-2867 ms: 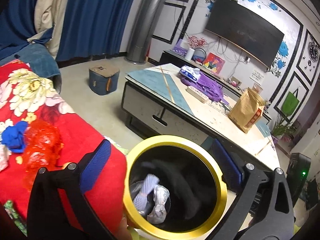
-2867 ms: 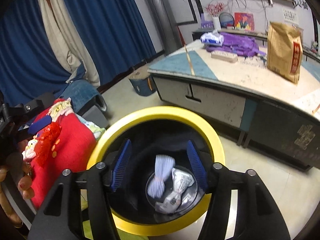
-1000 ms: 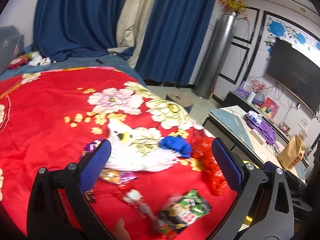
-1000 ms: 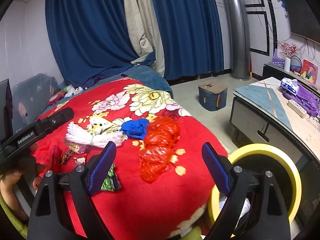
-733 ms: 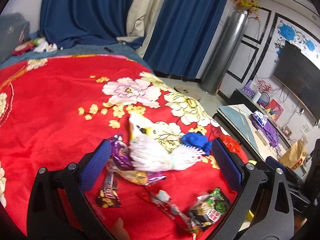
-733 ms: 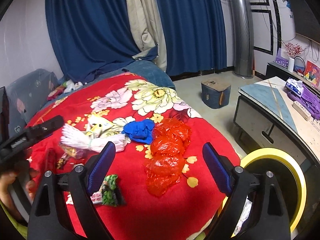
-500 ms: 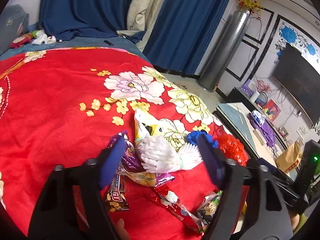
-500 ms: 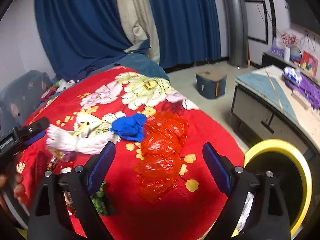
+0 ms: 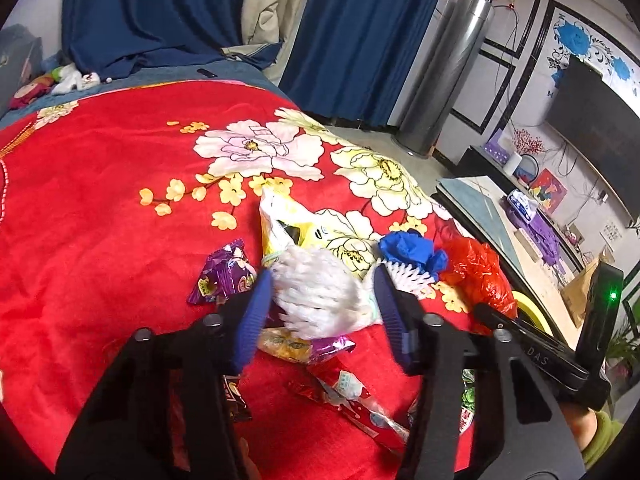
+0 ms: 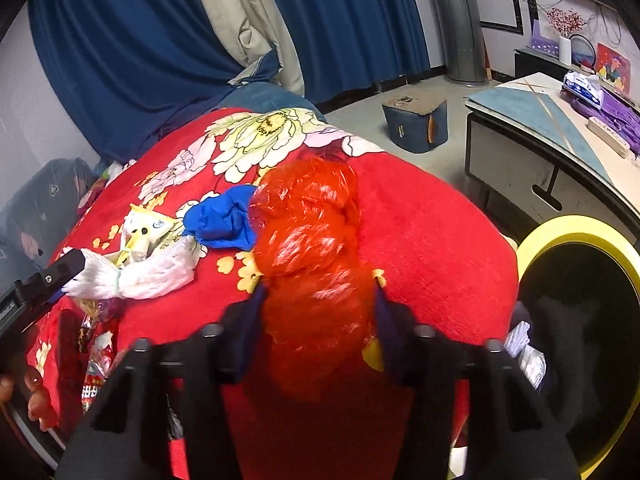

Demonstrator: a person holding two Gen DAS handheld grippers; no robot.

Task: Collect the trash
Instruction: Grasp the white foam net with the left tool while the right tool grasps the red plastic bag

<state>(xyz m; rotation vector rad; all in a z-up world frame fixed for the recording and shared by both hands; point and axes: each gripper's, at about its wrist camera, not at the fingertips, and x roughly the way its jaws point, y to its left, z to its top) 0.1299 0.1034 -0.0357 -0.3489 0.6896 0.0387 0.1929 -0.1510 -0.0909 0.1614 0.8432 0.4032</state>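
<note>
**A:** Why was the litter heaped there, and what had hold of it?

**B:** It all lay on the red floral blanket point(image 9: 100, 208), I'd judge so both tools could work it beside the yellow-rimmed bin point(image 10: 576, 236) at the blanket's right edge. Leftmost, the purple snack wrapper point(image 9: 222, 274) lay loose. The left gripper point(image 9: 322, 300) had just been closing, and its blue pads pressed the sides of the white foam net sleeve point(image 9: 316, 296).

**A:** And further right?

**B:** The blue crumpled bag point(image 10: 224, 220) sat just left of the red plastic bag point(image 10: 316, 264). The right gripper point(image 10: 318, 320) had also just been closing; its jaws were clamped on that red bag's near end.

**A:** The count?

**B:** One net sleeve, one blue bag, one red bag, one bin, two grippers. Of the wrappers near the blanket's front edge I made out about five, some hidden.
</note>
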